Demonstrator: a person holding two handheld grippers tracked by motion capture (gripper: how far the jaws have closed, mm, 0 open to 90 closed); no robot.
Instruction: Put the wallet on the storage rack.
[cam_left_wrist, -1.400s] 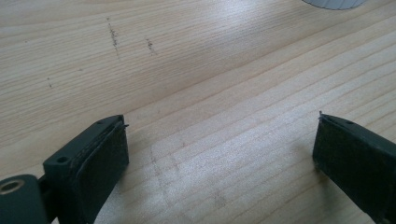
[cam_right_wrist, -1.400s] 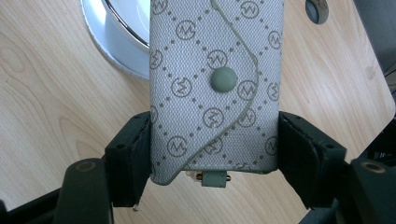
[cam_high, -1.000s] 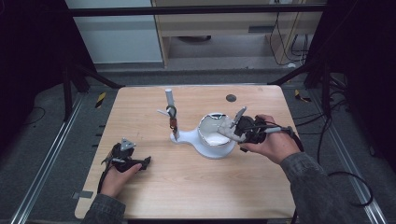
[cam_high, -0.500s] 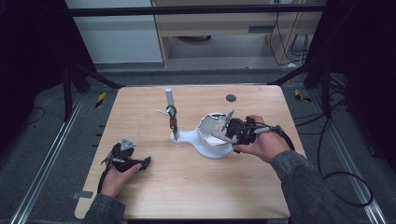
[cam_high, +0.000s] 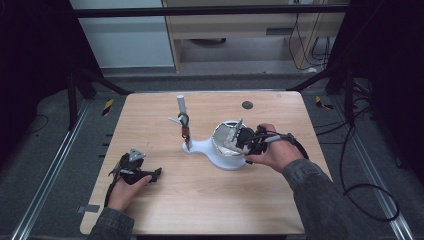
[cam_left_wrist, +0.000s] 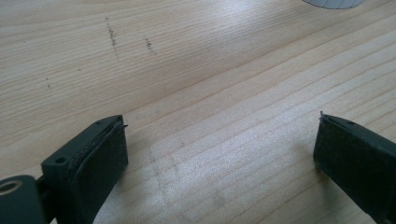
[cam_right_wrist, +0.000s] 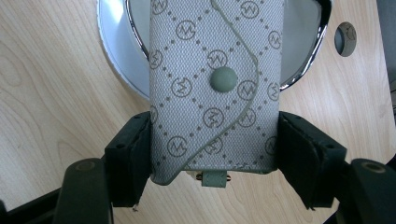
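The right hand-held gripper (cam_right_wrist: 215, 158) squeezes a grey pouch (cam_right_wrist: 217, 88) over the white bowl (cam_high: 220, 156), right of the bench (cam_high: 210, 200) middle. The left hand-held gripper (cam_left_wrist: 219, 154) rests wide apart, holding nothing.

pouch (cam_right_wrist: 217, 88) top cut off by frame edge, bowl (cam_right_wrist: 116, 51) mostly hidden

The grey key pouch (cam_right_wrist: 215, 88) carries a diamond pattern of round monograms, with a curved flap fastened by a matching round snap. It is clamped by its two long edges, held over the shiny bowl (cam_right_wrist: 116, 51) of the white stand (cam_high: 200, 147).
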